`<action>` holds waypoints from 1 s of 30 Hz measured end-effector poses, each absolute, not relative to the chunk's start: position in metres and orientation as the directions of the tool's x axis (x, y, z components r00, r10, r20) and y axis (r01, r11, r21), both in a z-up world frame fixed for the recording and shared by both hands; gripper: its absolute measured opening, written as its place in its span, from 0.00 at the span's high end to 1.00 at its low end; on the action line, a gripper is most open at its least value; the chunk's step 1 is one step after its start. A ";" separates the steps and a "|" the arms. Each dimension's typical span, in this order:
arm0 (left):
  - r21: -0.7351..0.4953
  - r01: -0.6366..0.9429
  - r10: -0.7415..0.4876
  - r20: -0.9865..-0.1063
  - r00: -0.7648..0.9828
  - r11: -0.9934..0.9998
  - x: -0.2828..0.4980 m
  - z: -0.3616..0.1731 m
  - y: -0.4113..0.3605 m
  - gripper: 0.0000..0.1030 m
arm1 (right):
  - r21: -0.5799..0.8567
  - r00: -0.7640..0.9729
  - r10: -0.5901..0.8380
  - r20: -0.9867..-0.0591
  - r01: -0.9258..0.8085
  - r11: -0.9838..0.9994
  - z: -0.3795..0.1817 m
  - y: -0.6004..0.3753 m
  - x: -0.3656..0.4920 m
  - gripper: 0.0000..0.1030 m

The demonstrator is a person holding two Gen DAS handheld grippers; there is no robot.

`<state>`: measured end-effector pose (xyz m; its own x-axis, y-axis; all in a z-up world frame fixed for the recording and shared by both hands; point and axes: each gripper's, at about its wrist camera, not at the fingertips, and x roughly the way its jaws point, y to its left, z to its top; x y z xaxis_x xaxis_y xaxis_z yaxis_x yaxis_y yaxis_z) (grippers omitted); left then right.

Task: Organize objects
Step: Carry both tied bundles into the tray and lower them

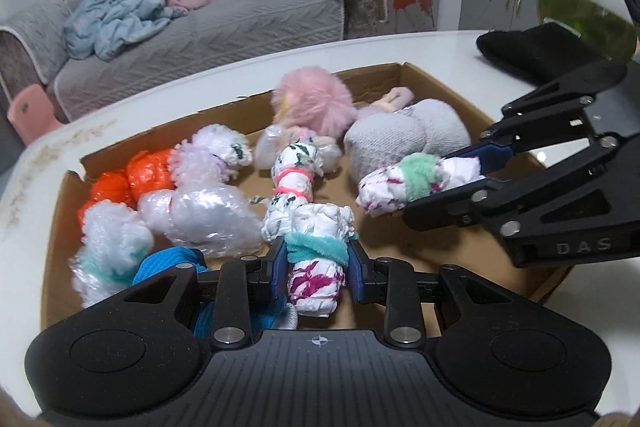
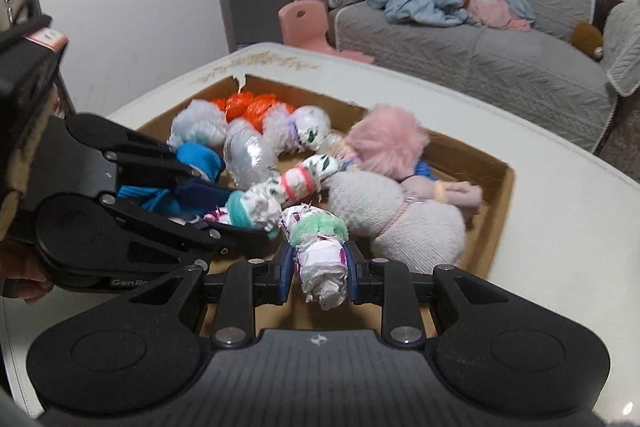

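Note:
A shallow cardboard box [image 1: 400,71] on the white table holds several tied bundles. At the bottom of the left wrist view my left gripper [image 1: 318,267] is shut on a white bundle with magenta print and a teal band [image 1: 316,223], low over the box's near side. From the right, my right gripper [image 1: 452,183] is shut on a similar white bundle with a pale green band [image 1: 400,183]. In the right wrist view the right gripper [image 2: 319,269] pinches that green-banded bundle [image 2: 316,227], and the left gripper [image 2: 236,215] beside it holds the teal-banded bundle [image 2: 256,205]. The two bundles hang close together.
In the box lie an orange plastic bundle [image 1: 120,179], a clear plastic bundle [image 1: 200,211], a pink fluffy ball [image 1: 312,99], a grey knitted bundle [image 1: 400,139] and a blue item [image 1: 168,263]. A black cloth [image 1: 532,47] and a glass bowl [image 1: 580,3] stand far right. A grey sofa [image 2: 480,59] is behind.

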<state>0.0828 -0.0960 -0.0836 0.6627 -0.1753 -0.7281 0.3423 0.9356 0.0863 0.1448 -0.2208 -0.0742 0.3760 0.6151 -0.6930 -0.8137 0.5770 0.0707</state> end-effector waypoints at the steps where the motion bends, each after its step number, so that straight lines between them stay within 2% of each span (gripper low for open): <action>1: 0.087 0.342 -0.175 -0.728 0.663 0.936 0.082 -0.084 -0.096 0.64 | 0.067 0.371 0.613 -0.698 -0.818 0.572 -0.075 -0.218 0.146 0.77; 14: 0.058 0.313 -0.167 -0.748 0.643 0.948 0.095 -0.080 -0.092 0.64 | 0.034 0.336 0.588 -0.736 -0.849 0.528 -0.085 -0.205 0.162 0.77; 23: 0.089 0.314 -0.131 -0.779 0.614 0.945 0.101 -0.082 -0.098 0.64 | 0.006 0.322 0.546 -0.773 -0.857 0.514 -0.088 -0.199 0.167 0.77; 28: 0.087 0.310 -0.120 -0.798 0.590 0.947 0.104 -0.080 -0.099 0.63 | -0.013 0.323 0.521 -0.790 -0.859 0.512 -0.086 -0.196 0.168 0.76; 30: 0.093 0.307 -0.109 -0.808 0.580 0.947 0.105 -0.079 -0.099 0.59 | -0.019 0.324 0.511 -0.796 -0.857 0.514 -0.086 -0.195 0.167 0.76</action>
